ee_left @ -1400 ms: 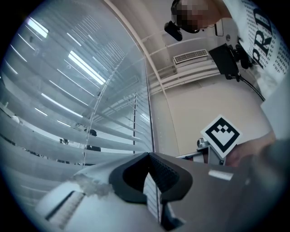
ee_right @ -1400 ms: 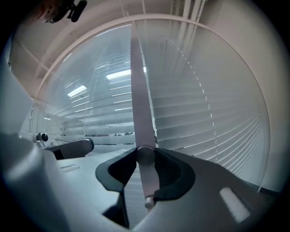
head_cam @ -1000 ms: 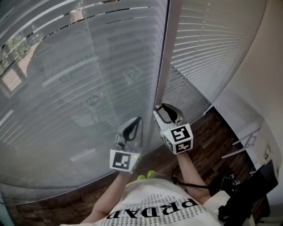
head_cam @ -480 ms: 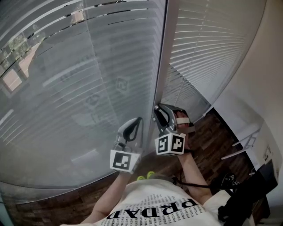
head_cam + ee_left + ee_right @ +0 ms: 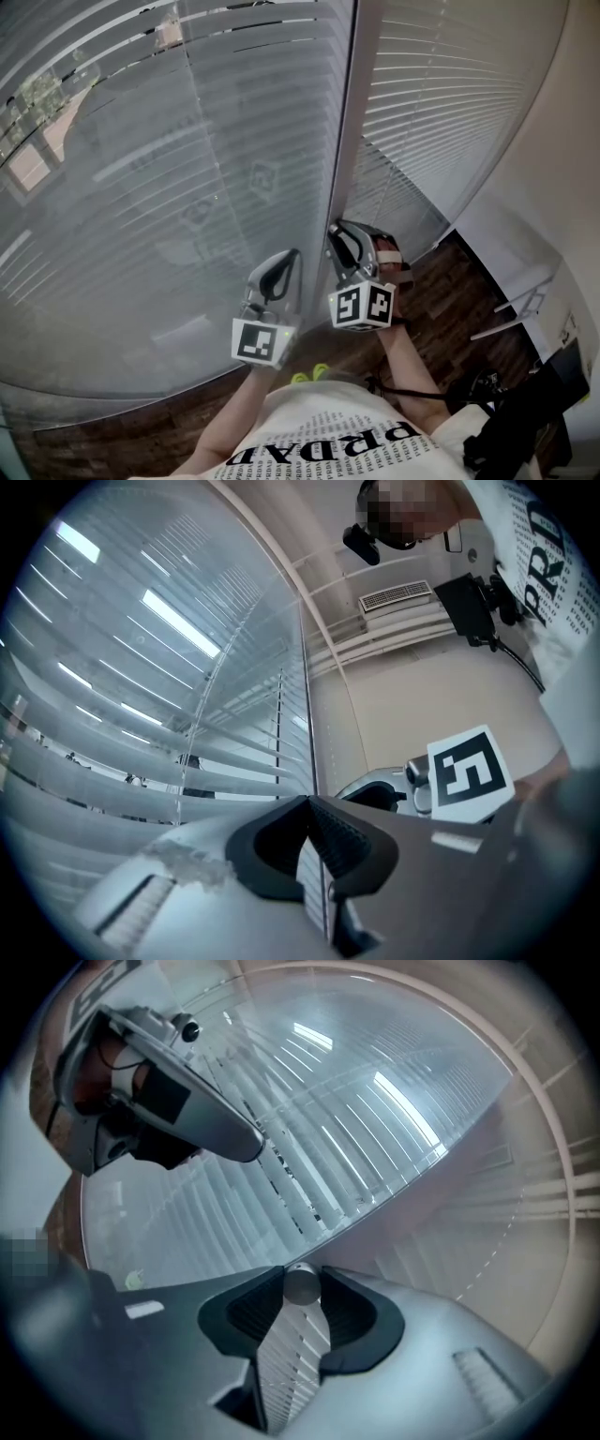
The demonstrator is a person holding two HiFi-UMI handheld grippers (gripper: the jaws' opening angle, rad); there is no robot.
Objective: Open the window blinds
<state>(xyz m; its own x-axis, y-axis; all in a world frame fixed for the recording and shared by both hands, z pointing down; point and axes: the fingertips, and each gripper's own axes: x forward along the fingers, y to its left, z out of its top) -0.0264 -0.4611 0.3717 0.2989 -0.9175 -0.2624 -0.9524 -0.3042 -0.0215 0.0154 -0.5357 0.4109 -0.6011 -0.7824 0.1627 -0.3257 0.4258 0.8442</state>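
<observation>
Grey slatted blinds [image 5: 187,169] hang over the window on both sides of a pale upright frame [image 5: 349,141]. My right gripper [image 5: 339,234] sits at the foot of that frame. In the right gripper view its pads [image 5: 342,1312] press on the round end of the blind's wand [image 5: 302,1283], so my right gripper [image 5: 302,1290] is shut on it. My left gripper [image 5: 289,258] is just to the left, against the left blind. Its tips meet in the left gripper view [image 5: 307,803], and I see nothing between them.
Dark wood floor [image 5: 441,291] runs under the window. A white wall [image 5: 553,187] closes in on the right, with a white metal rack [image 5: 525,300] and a dark bag [image 5: 525,412] at its foot. My body is close behind both grippers.
My right gripper has rolled about its own line on the wand, so its marker cube shows other faces and the hand shows beside it. The left gripper has not moved.
</observation>
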